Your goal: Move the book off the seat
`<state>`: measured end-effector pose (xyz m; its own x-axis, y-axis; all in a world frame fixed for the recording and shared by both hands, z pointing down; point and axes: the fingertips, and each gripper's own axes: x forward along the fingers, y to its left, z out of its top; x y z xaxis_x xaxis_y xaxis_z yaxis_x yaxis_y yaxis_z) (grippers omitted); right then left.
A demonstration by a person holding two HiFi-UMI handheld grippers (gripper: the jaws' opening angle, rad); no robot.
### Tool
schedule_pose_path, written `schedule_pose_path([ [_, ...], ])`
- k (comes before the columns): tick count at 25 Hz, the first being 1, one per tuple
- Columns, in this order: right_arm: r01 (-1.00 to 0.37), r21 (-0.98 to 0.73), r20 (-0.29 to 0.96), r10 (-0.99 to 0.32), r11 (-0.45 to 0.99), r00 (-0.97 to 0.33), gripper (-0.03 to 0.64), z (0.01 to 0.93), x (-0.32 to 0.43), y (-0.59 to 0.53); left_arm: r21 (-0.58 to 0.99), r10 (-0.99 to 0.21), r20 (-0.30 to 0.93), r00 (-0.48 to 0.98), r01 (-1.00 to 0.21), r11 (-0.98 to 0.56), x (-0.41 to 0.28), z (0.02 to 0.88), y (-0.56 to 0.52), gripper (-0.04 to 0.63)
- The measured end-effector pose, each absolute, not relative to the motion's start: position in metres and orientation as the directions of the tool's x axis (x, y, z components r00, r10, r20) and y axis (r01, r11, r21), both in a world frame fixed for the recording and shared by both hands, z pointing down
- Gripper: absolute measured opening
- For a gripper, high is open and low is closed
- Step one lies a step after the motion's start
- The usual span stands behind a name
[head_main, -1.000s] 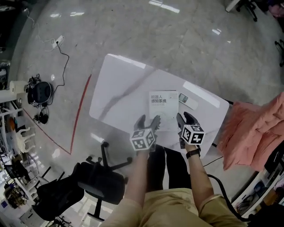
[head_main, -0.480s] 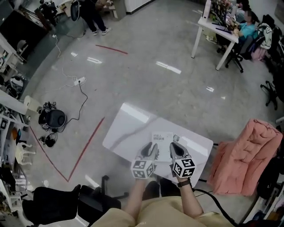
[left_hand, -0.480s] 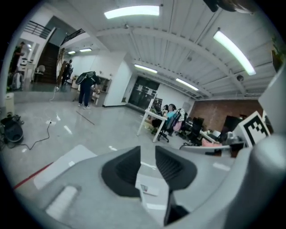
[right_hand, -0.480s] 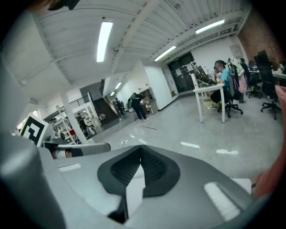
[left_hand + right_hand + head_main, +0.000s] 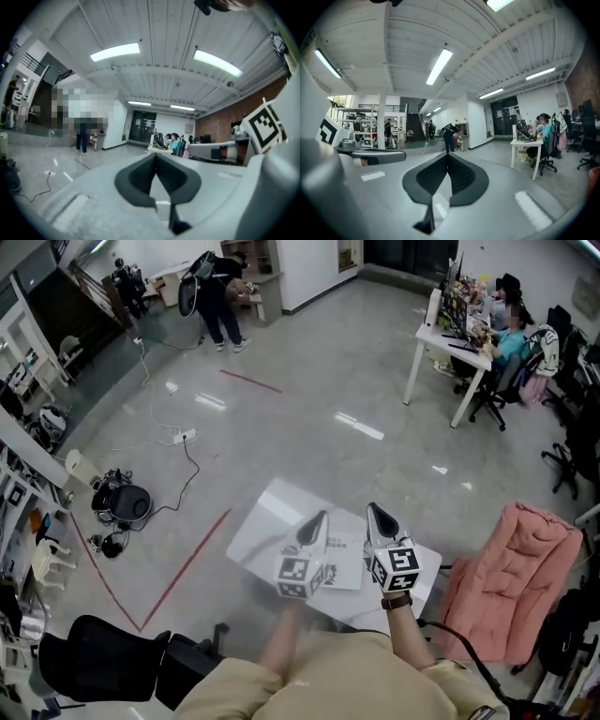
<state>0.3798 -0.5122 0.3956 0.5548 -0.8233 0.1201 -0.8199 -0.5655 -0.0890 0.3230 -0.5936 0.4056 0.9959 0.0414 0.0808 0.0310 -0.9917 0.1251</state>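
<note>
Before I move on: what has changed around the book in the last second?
Both the left hand-held gripper and the right hand-held gripper rose from the book's near edge and now point level into the room. Their jaws have just closed, with nothing between them. The book stayed flat on the white table.

no text can be read; the print on the book point(image 5: 340, 555) (seen tiny from above) is illegible.
</note>
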Motion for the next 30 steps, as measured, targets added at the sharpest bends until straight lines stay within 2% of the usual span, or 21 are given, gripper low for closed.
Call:
schedule_pose_path([
  [5, -0.855, -0.028, -0.013, -0.855, -0.517, 0.518, 0.006, 0.331, 0.356, -0.519, 0.075, 0.055, -0.056, 0.997, 0.059, -0.995, 0.316, 0.337, -0.589, -0.002],
  [11, -0.874, 0.027, -0.077, -0.873, -0.485, 0.482, 0.006, 0.305, 0.329, -0.529, 0.013, 0.03, -0.141, 0.99, 0.032, -0.999, 0.302, 0.301, -0.589, -0.002],
  [18, -0.835, 0.093, -0.125, -0.839, -0.542, 0.53, 0.006, 0.29, 0.329, -0.522, 0.019, 0.025, -0.161, 0.987, 0.028, -0.999, 0.301, 0.299, -0.591, -0.002],
  [30, -0.82, 0.092, -0.109, -0.824, -0.565, 0.556, 0.006, 0.292, 0.326, -0.513, 0.038, 0.072, -0.151, 0.986, 0.079, -0.996, 0.301, 0.301, -0.58, -0.002],
])
